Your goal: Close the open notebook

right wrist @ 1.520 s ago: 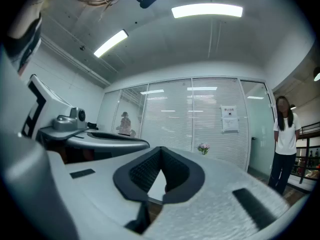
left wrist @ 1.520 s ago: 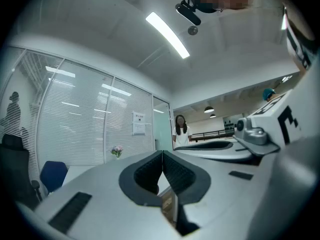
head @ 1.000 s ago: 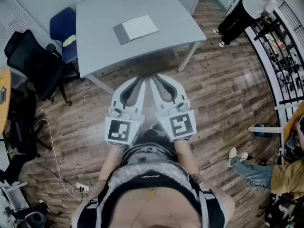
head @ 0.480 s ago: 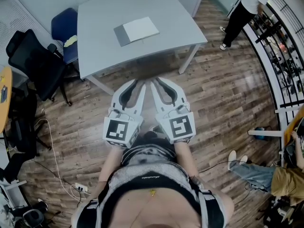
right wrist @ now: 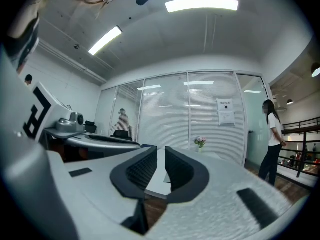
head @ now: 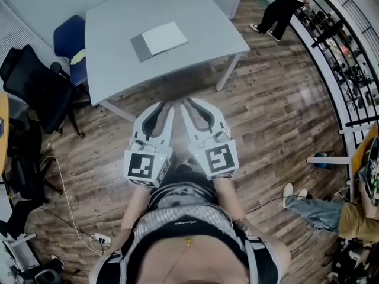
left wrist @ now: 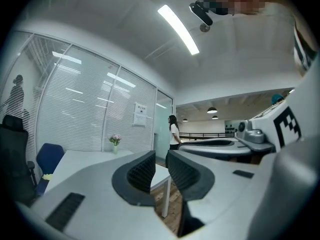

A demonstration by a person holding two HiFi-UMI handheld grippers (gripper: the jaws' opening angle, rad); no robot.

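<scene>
Notebook [head: 159, 40] lies open on the grey table [head: 195, 22] in the head view, well ahead of both grippers. In the left gripper view, the left gripper [left wrist: 160, 166] has jaws that have just been opening and stand slightly apart, with nothing between them. In the right gripper view, the right gripper [right wrist: 161, 166] shows a narrow gap and holds nothing.

In the head view the person in dark trousers [head: 282, 7] is cut off above the waist by the top edge, and the seated person [head: 353, 219] at the right edge shows only legs and a yellow top. The blue chair [head: 65, 37] is partly hidden behind the table [head: 195, 16], and the pages of the notebook [head: 160, 39] are too small to read.
</scene>
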